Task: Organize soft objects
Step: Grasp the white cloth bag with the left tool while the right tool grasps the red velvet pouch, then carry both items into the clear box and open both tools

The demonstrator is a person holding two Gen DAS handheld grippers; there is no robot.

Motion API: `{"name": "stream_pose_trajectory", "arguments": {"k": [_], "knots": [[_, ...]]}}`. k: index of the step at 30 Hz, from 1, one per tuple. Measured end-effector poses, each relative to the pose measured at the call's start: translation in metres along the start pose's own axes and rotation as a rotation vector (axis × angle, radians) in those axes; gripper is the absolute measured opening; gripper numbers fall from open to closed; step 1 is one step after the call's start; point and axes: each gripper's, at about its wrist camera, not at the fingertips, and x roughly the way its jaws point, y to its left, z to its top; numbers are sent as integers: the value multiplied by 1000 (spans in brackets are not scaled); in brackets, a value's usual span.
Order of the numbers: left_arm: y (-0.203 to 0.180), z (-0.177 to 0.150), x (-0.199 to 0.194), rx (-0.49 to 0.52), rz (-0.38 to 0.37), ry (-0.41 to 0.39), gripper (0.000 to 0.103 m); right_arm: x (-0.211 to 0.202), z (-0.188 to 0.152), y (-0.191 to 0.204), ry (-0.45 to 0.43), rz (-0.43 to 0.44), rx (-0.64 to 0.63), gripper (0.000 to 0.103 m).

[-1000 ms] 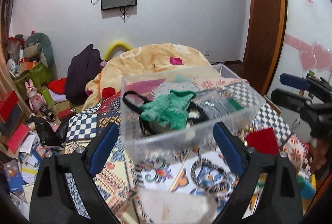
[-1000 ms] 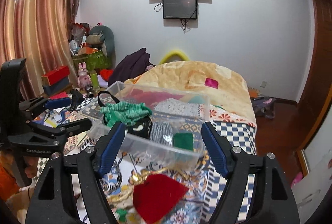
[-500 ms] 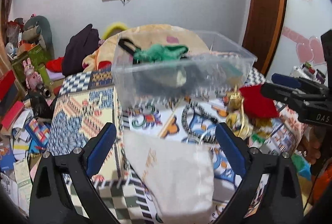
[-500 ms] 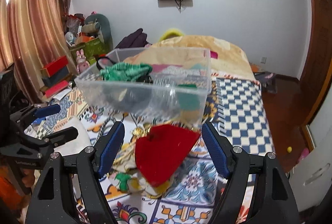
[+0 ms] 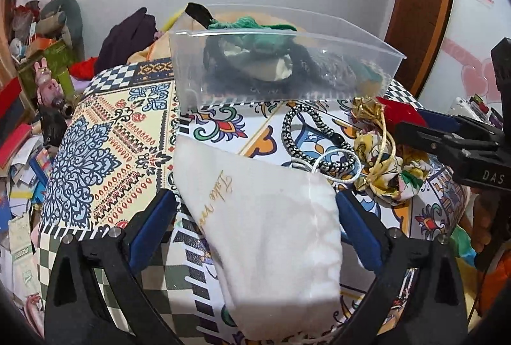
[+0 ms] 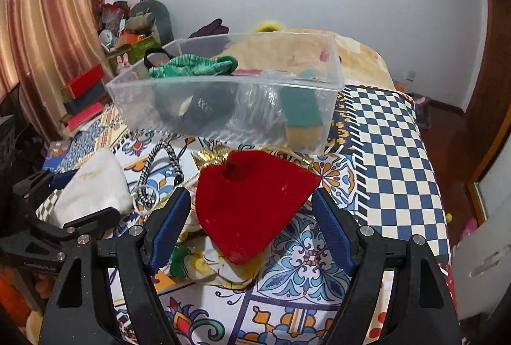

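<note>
- At the surface's near edge: both grippers have dropped; left gripper fingers apart around white pouch.
- Right gripper fingers apart around red pouch; both grasps look imminent, clear bin beyond.

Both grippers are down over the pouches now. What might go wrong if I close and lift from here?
The white pouch lies over a thin white cord beside the braided cord; lifting with the left gripper may drag them along. The red pouch rests on the floral fabric and gold ribbon, so the right gripper might pinch those too. The clear bin sits close behind; a forward swing could knock it.
</note>
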Motion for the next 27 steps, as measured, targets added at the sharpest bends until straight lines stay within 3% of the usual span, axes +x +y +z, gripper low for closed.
{"name": "stream_pose_trajectory", "arguments": {"k": [3,4,6,8,11,17,21,27], "knots": [[-3,-2,-1,17,6,-11,100,-1,-2,0,-7,-3,0,73],[-4,-2,0,18,5,-12,99,0,-2,-1,-5,-2,2,68],[-5,-6,-1,27,14,-23,91,1,-2,-3,0,4,9,62],[-8,-7,-2,44,13,-29,79,3,-2,-6,9,20,21,46],[-11,-7,-5,55,7,-41,66,5,-4,-9,18,34,35,33],[-10,-5,-12,56,2,-58,40,-8,-2,-8,-27,18,22,30],[-7,-1,-19,50,-3,-77,33,-20,2,-9,-61,20,19,30],[-12,8,-37,68,-3,-131,32,-35,8,-10,-104,22,23,30]]}}
